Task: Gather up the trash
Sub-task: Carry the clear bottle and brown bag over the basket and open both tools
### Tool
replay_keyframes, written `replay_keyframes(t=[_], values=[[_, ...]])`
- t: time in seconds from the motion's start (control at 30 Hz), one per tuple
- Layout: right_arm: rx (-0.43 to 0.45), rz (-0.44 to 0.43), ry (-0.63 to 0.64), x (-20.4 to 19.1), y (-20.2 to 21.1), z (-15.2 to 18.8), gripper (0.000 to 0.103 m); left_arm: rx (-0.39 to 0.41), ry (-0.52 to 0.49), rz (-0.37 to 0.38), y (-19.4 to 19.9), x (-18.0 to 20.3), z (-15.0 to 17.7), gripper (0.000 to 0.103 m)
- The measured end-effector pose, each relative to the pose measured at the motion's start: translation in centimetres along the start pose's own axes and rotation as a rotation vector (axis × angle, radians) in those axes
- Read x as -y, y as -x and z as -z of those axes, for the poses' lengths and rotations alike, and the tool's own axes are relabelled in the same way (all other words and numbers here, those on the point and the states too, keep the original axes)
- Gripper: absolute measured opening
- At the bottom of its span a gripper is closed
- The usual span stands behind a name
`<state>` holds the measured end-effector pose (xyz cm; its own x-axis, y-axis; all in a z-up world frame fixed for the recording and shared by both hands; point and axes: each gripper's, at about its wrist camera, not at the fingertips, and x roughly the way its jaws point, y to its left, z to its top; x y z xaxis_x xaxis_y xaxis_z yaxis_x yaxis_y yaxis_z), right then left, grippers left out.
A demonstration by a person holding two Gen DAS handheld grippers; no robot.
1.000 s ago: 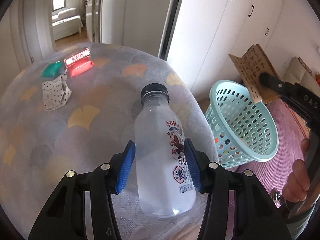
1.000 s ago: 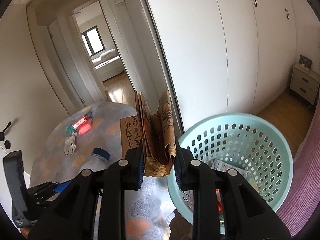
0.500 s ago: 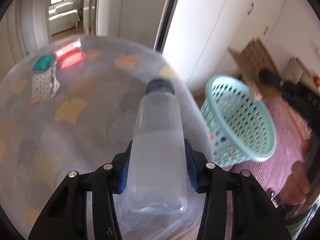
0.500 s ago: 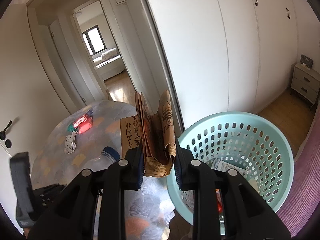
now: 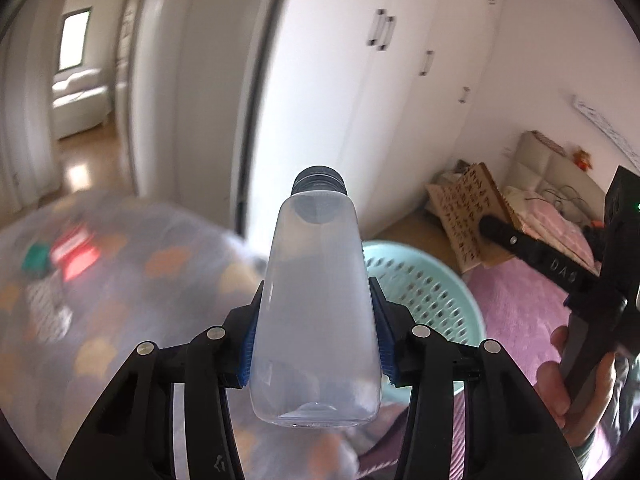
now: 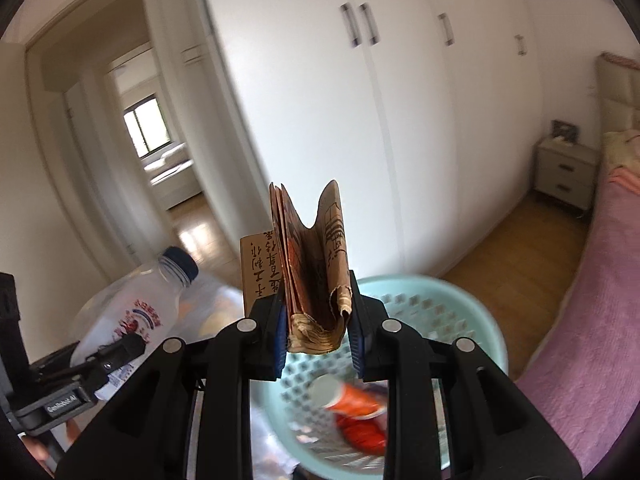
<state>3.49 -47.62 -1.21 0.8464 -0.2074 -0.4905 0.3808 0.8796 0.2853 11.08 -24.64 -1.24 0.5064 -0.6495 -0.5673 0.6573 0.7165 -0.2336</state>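
My left gripper [image 5: 314, 340] is shut on a clear plastic bottle [image 5: 316, 304] with a dark cap, held up off the table and pointing at the light-blue basket [image 5: 432, 292]. The bottle also shows in the right wrist view [image 6: 132, 320]. My right gripper [image 6: 318, 336] is shut on a folded brown paper bag [image 6: 316, 264] with black writing, held above the basket's near rim [image 6: 472, 308]. The bag shows in the left wrist view [image 5: 468, 216]. The basket holds an orange-red wrapper [image 6: 360, 420] and other trash.
The round table [image 5: 120, 280] with a patterned cloth is at the left, with a red packet [image 5: 76, 256], a green item [image 5: 36, 258] and a dotted pouch [image 5: 48, 312]. White wardrobe doors [image 6: 400, 120] stand behind. A pink bed [image 6: 580, 320] is at the right.
My left gripper shut on the bottle, lifted it off the table and swung it right toward the basket. My right gripper moved over the basket with the paper bag.
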Motion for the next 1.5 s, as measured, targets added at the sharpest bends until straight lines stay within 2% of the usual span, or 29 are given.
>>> replay_keyframes(t=[0.13,0.2,0.3,0.5,0.7,0.77,0.97,1.03,1.1,1.33,1.5], values=[[0.012,0.075,-0.041,2.3,0.2,-0.1,0.022,-0.018,-0.045,0.051,-2.9,2.8,-1.0,0.045],[-0.014,0.112,-0.066,3.6,-0.5,0.2,0.022,-0.043,-0.059,0.083,-4.7,4.1,-1.2,0.045],[-0.061,0.166,-0.097,4.8,-1.5,0.8,0.022,-0.075,-0.079,0.088,-7.4,5.6,-1.0,0.045],[-0.102,0.196,-0.144,6.5,-2.7,1.7,0.022,-0.149,-0.082,0.094,-11.4,6.0,-0.5,0.045],[-0.127,0.197,-0.16,7.1,-3.7,2.1,0.024,-0.19,-0.074,0.068,-13.4,6.0,0.6,0.047],[-0.133,0.198,-0.161,6.8,-4.1,2.1,0.026,-0.188,-0.069,0.067,-13.4,5.8,0.7,0.055],[-0.159,0.198,-0.164,6.5,-4.8,2.6,0.031,-0.164,-0.036,0.057,-11.7,4.1,0.8,0.057],[-0.181,0.198,-0.165,6.3,-5.2,2.9,0.047,-0.154,-0.021,0.054,-10.9,3.4,0.8,0.062],[-0.176,0.209,-0.177,6.2,-5.1,3.0,0.054,-0.14,-0.009,0.047,-10.1,2.9,0.8,0.065],[-0.157,0.194,-0.16,4.7,-4.2,2.8,0.054,-0.074,0.038,0.008,-6.4,0.7,1.0,0.075],[-0.132,0.144,-0.094,2.0,-3.7,2.3,0.054,-0.024,0.086,-0.035,-3.2,-1.9,1.1,0.076]])
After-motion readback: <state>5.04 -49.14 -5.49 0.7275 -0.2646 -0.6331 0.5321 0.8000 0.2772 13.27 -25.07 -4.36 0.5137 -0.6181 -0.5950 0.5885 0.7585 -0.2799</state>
